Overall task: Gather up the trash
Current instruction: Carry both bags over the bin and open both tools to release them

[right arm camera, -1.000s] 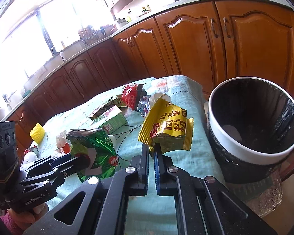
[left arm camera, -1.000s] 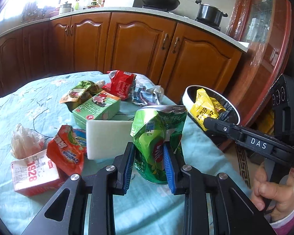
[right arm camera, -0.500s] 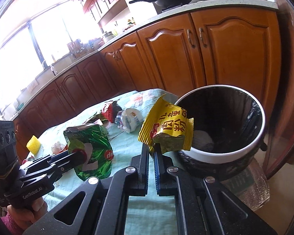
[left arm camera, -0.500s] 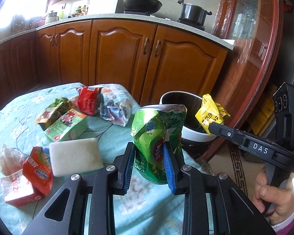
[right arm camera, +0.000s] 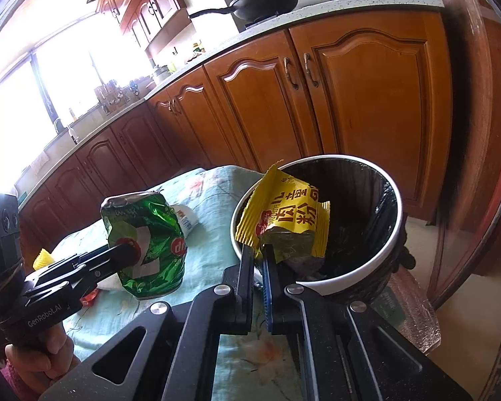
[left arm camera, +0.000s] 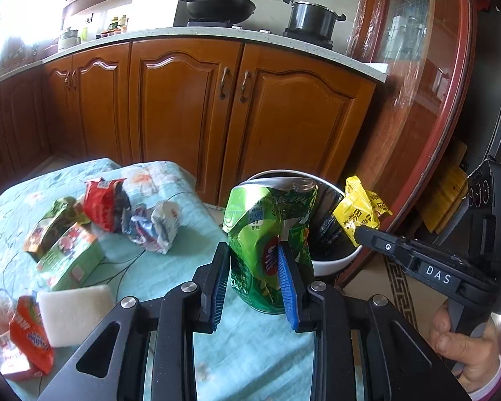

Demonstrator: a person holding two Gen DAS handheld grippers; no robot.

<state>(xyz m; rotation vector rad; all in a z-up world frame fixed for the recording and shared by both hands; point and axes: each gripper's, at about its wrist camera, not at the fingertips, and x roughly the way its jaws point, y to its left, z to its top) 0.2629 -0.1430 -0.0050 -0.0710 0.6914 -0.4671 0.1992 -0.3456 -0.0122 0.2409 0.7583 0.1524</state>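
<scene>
Above round white-rimmed bin (right arm camera: 360,279): crinkled yellow packet (right arm camera: 285,220), pinched by right claw (right arm camera: 259,260).

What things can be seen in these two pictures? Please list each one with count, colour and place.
can: 1, green, crushed, held in left gripper
packet: 1, yellow, held in right gripper before the bin's mouth
bin: 1, black, white rim, beside table edge
table: 1, blue cloth
wrappers: several, red, green, white, on table
sponge: 1, white, on table
wok: 1, black, on stove
pot: 1, dark, on stove
left gripper: shut on can
right gripper: shut on packet
</scene>
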